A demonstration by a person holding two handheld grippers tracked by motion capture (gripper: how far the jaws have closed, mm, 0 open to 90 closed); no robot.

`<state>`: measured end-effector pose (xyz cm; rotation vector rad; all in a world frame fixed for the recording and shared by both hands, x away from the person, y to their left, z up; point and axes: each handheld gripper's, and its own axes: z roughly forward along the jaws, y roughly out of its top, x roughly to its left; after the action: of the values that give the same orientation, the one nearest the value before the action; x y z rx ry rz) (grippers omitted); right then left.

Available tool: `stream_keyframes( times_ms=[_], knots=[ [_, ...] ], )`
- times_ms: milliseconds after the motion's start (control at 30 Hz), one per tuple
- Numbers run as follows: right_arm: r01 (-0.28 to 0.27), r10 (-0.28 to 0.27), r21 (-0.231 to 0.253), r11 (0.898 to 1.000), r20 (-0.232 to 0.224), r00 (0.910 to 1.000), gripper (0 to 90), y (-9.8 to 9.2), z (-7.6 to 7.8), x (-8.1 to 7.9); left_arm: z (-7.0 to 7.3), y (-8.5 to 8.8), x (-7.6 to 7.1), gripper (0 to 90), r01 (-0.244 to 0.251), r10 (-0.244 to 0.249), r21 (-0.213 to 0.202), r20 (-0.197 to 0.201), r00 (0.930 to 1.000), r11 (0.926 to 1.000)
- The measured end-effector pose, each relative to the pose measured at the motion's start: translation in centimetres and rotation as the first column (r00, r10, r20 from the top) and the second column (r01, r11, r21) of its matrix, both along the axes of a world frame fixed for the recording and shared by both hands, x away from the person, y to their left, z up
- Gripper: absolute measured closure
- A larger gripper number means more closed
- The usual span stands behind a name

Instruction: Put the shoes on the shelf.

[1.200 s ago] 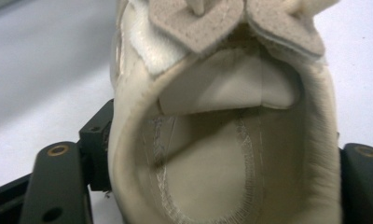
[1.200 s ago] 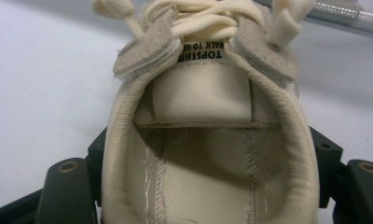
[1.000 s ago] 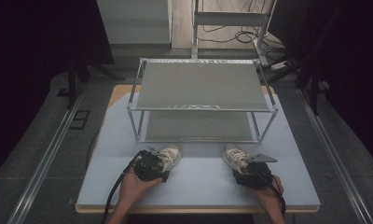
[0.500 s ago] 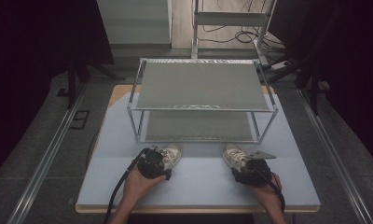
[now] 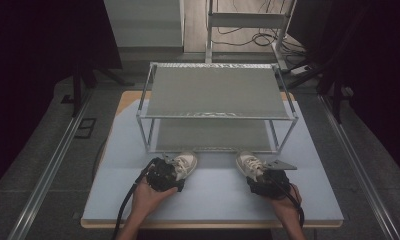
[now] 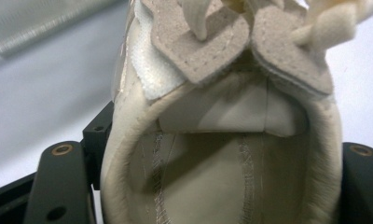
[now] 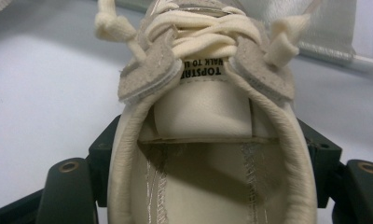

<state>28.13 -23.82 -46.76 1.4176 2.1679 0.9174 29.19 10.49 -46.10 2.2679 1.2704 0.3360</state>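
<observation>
Left gripper (image 5: 164, 172): clamped across the heel of the left sneaker (image 5: 184, 164), jaws spread wide, one on each side of the collar, pressing the padded sides.
Right gripper (image 5: 268, 181): same grip on the right sneaker (image 5: 250, 163), jaws wide apart around its heel.
Left sneaker: cream, laced, toe pointing away from its gripper toward the rack, sole apparently on the table (image 5: 213, 197).
Right sneaker: matching shoe, ahead of its gripper, toe toward the rack, well apart from its twin.
Shoe rack (image 5: 217, 90): two-tier metal frame just beyond both toes, both shelves bare.
Likely reason for grip: heel hold keeps each toe leading, ready for sliding onto a shelf.
Likely reason for spacing: shoes apart, so both fit side by side.
Hands (image 5: 147, 199): behind the grippers, at the table's near edge.
</observation>
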Motion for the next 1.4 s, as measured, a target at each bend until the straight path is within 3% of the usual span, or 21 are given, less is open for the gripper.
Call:
stream_keyframes(
  times_ms=[200, 533, 633, 867, 1200, 1233, 1300, 1400],
  knots=[
    [0.016, -0.016, 0.029, 0.999, 0.004, 0.9999, 28.1, 1.0, 0.4, 1.4, 0.6, -0.8, 1.4, 28.8, -0.02, 0.021, -0.034, 0.019, 0.9996, 0.9992],
    [0.02, -0.02, 0.026, 0.999, 0.015, 0.9997, 28.1, 2.7, 1.0, 4.2, 1.7, -2.2, 3.9, 28.8, -0.022, 0.023, -0.061, 0.024, 0.9994, 0.9979],
    [0.029, -0.029, 0.036, 0.999, 0.015, 0.9995, 28.1, 2.9, 1.0, 4.8, 1.8, -2.4, 4.5, 28.8, -0.019, 0.02, -0.052, 0.021, 0.9996, 0.9985],
    [0.04, -0.04, 0.031, 0.999, 0.018, 0.999, 28.0, 3.9, 1.3, 6.3, 1.7, -3.0, 5.8, 28.7, -0.018, 0.02, -0.068, 0.02, 0.9996, 0.9975],
    [0.034, -0.034, 0.015, 0.999, 0.017, 0.9993, 28.0, 6.0, 1.5, 8.2, 1.1, -4.0, 7.7, 28.7, -0.062, 0.063, -0.081, 0.006, 0.998, 0.9948],
    [0.035, -0.035, 0.015, 0.999, 0.016, 0.9993, 28.0, 6.2, 1.4, 8.4, 1.2, -3.8, 8.1, 28.7, -0.017, 0.018, -0.055, 0.025, 0.9995, 0.9984],
    [0.041, -0.041, 0.006, 0.999, 0.012, 0.9991, 28.0, 6.5, 1.3, 8.7, 1.2, -3.9, 8.6, 28.6, -0.014, 0.015, -0.047, 0.033, 0.9993, 0.9988],
    [0.052, -0.052, 0.0, 0.999, 0.008, 0.9986, 28.0, 6.9, 1.1, 9.2, 1.0, -4.2, 9.2, 28.7, -0.025, 0.027, -0.069, 0.023, 0.9994, 0.9973]
  ],
)
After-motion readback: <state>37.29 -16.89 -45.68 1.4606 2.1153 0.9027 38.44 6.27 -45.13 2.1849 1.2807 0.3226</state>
